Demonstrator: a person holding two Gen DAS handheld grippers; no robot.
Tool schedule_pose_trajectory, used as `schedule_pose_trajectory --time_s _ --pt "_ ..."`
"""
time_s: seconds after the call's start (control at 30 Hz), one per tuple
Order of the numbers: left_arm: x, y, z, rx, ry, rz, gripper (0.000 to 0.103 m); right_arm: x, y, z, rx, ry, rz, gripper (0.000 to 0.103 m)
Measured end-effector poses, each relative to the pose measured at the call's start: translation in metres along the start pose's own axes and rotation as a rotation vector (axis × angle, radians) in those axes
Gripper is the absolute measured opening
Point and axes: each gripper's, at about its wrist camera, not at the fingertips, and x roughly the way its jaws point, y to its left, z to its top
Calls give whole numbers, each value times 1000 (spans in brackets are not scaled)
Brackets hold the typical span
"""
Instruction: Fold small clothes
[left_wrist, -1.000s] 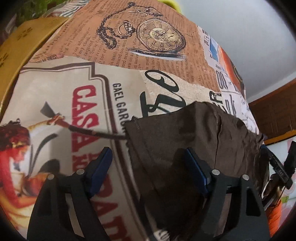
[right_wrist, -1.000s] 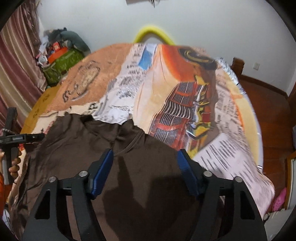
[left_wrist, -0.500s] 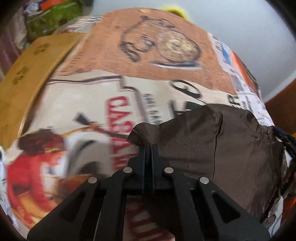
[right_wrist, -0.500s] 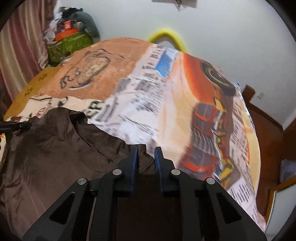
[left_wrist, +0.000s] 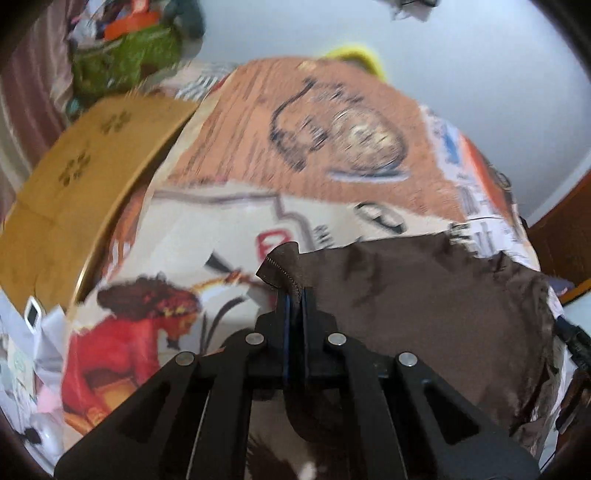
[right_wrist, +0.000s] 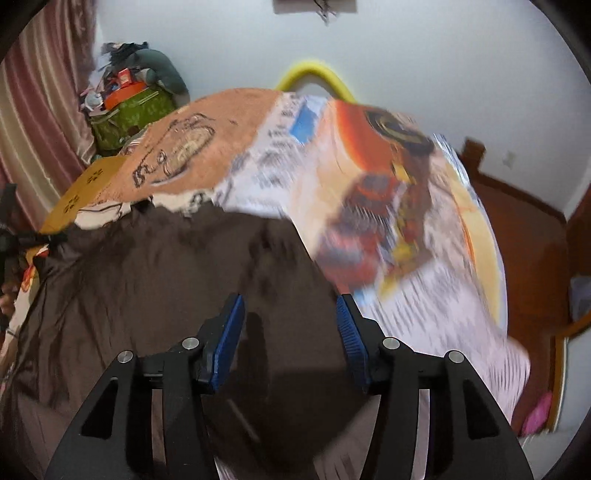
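Note:
A dark brown garment (left_wrist: 424, 295) lies spread on a round table covered with a printed cloth (left_wrist: 229, 218). My left gripper (left_wrist: 294, 295) is shut on the garment's stitched left corner, which sticks up between the fingers. In the right wrist view the same garment (right_wrist: 155, 273) fills the lower left. My right gripper (right_wrist: 290, 317) is open just above the garment's right part, with nothing between its blue pads (right_wrist: 229, 325). The views are blurred by motion.
A yellow wooden board (left_wrist: 74, 177) lies at the table's left edge. A green bag with clutter (right_wrist: 129, 107) stands by the curtain at the back left. A yellow hoop (right_wrist: 314, 74) rises behind the table. Wooden floor (right_wrist: 528, 236) lies to the right.
My left gripper closed on the garment's corner and has lifted it toward the right. My right gripper closed on the garment half a second ago and has now opened, letting go.

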Motion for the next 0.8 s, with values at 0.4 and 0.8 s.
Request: schedule_pose_trajectory --time_s 0.4,0.8 --pt "-8 -107 -16 214 41 -127 4 -20 -13 -48 57 -19 -17 48" --pt "25 -132 -40 261 163 -90 15 -17 -19 -50 81 -48 -20 48"
